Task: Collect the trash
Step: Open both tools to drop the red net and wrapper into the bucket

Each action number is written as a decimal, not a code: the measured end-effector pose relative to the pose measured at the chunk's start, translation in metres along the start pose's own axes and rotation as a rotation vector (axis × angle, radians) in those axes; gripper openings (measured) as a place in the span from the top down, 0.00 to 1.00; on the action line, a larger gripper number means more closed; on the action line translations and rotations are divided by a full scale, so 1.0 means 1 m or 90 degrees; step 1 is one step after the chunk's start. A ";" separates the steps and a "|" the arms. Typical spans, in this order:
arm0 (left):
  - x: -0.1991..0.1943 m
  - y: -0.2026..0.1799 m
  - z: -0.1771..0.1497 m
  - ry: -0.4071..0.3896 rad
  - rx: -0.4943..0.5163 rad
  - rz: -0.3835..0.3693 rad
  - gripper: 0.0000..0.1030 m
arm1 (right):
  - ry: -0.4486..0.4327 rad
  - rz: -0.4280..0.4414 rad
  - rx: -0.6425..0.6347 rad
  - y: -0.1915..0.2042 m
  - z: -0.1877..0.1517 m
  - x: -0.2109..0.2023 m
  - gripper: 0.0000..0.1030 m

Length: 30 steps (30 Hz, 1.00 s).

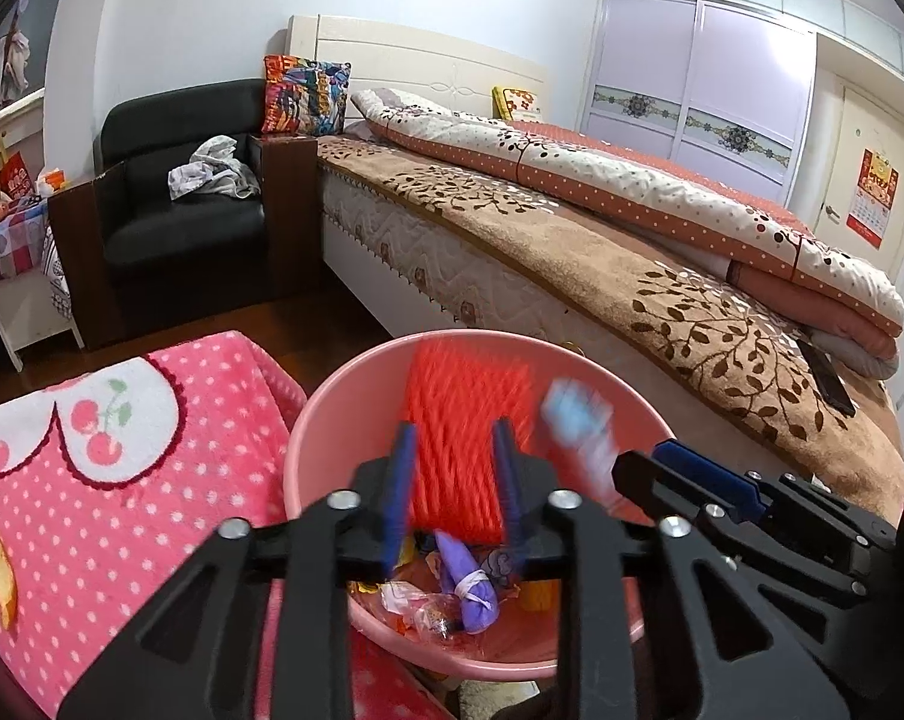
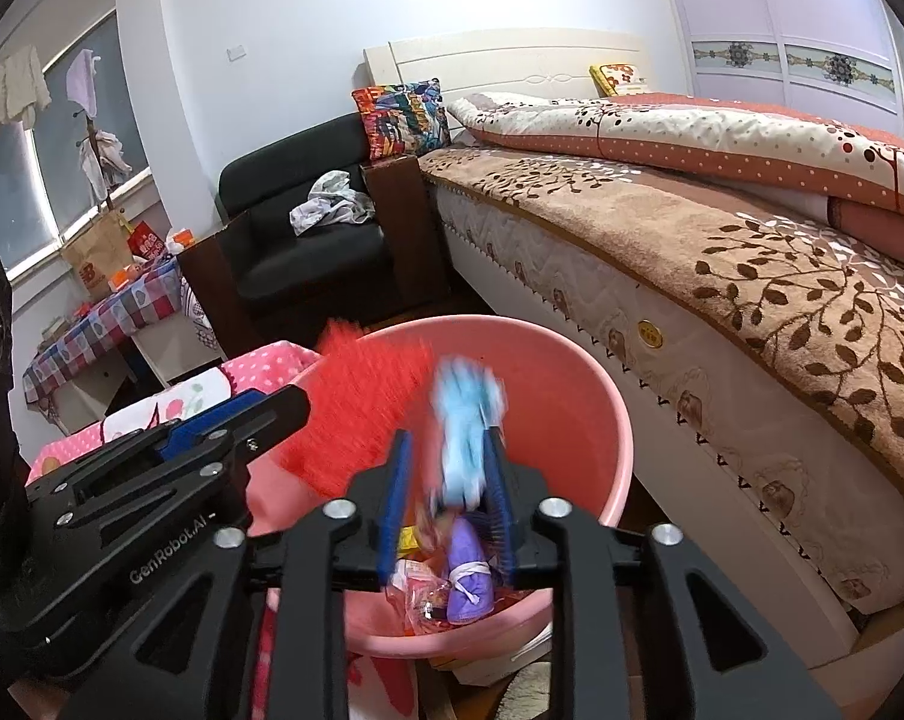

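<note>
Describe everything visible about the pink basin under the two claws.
The pink basin is a round, smooth, plastic-looking tub with a rolled rim, standing upright beside the bed, next to a pink dotted cloth. At its bottom lie wrappers and a purple tied bundle. A red foam net and a blurred light-blue piece show above its opening, between the fingers of the left claw and right claw. Its base is hidden.
</note>
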<state>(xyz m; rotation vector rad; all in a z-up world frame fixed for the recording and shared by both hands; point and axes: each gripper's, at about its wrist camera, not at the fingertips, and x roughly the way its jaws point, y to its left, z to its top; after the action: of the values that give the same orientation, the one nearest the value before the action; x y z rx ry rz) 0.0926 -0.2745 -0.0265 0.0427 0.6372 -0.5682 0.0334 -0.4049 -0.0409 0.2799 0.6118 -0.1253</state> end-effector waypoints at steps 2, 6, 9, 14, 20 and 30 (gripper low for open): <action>-0.001 0.000 0.000 0.001 -0.003 -0.001 0.71 | 0.001 -0.001 -0.001 0.000 -0.001 0.001 0.73; -0.003 0.000 0.000 0.002 -0.005 0.004 0.69 | 0.002 -0.001 -0.001 0.000 -0.001 0.000 0.71; -0.006 0.002 0.000 0.004 -0.010 0.004 0.69 | -0.002 -0.003 0.001 -0.001 -0.002 -0.002 0.65; -0.015 0.003 0.002 0.003 -0.008 0.009 0.69 | -0.005 0.003 -0.003 0.002 -0.002 -0.009 0.62; -0.033 0.006 0.005 -0.001 -0.007 0.014 0.69 | -0.009 0.017 -0.014 0.011 -0.003 -0.019 0.60; -0.063 0.020 0.002 0.014 -0.009 0.035 0.69 | -0.006 0.051 -0.045 0.037 -0.008 -0.035 0.60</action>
<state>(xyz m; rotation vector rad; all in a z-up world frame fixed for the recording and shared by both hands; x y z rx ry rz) 0.0630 -0.2275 0.0087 0.0525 0.6599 -0.5103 0.0078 -0.3661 -0.0183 0.2340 0.5935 -0.0283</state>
